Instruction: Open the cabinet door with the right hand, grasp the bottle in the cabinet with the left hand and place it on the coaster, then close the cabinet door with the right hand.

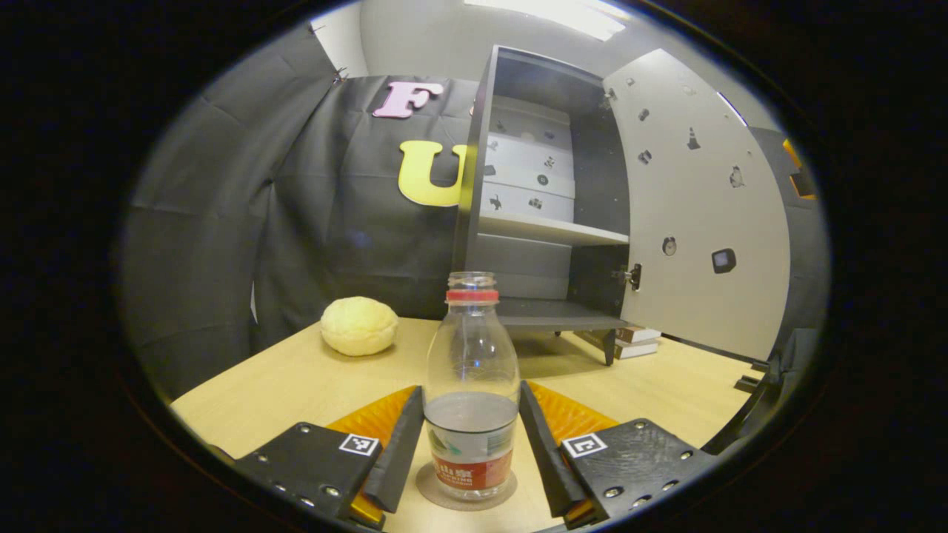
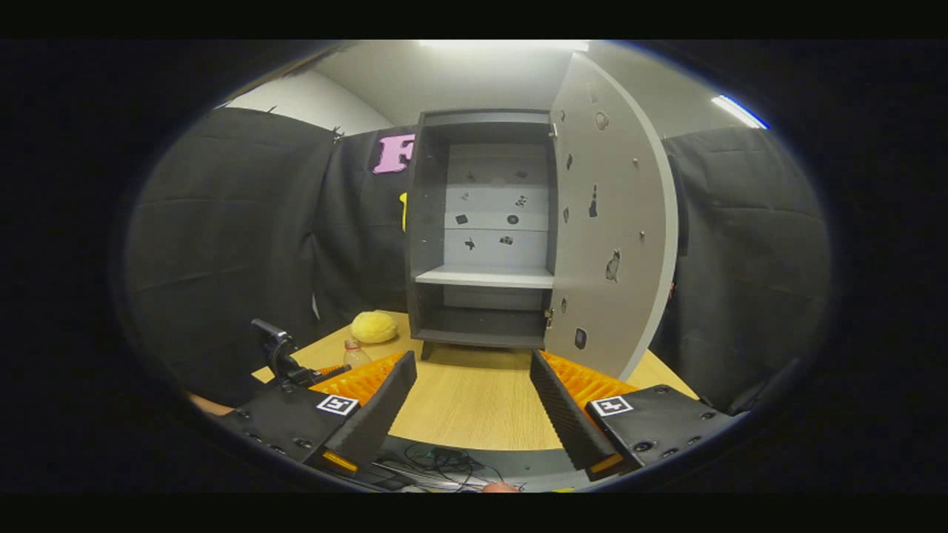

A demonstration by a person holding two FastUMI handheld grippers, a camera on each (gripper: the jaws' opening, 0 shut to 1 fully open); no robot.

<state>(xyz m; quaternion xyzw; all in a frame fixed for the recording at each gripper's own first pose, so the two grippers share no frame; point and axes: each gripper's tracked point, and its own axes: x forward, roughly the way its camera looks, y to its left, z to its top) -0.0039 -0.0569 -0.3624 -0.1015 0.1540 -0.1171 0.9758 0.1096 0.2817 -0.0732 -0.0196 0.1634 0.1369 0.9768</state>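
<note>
1. On the wooden worktop [image 1: 296,385], in the left gripper view, the clear bottle [image 1: 472,385] is standing upright on a round coaster [image 1: 465,494], with a red ring at its neck, no cap showing, and some liquid low inside.
2. The left tongs [image 1: 471,444] are sitting around the bottle, one finger on each side; they are lying very close to its walls, but I cannot tell whether both are pressing on it.
3. Behind the bottle, the cabinet [image 1: 518,185] is standing with its door [image 1: 696,215] swung wide open to the right, and its shelf [image 1: 552,229] and lower compartment are showing bare.
4. A pale yellow bun-like object [image 1: 359,326] is resting on the worktop to the left of the cabinet, well apart from the bottle.
5. In the right gripper view, the right tongs [image 2: 472,403] are spread wide and gripping nothing, hovering over the near edge of the worktop and pointing toward the open cabinet.
6. The same view is showing the bottle small at the lower left, near the yellow object, with part of the other gripper's mount [image 2: 278,359] beside it.
</note>
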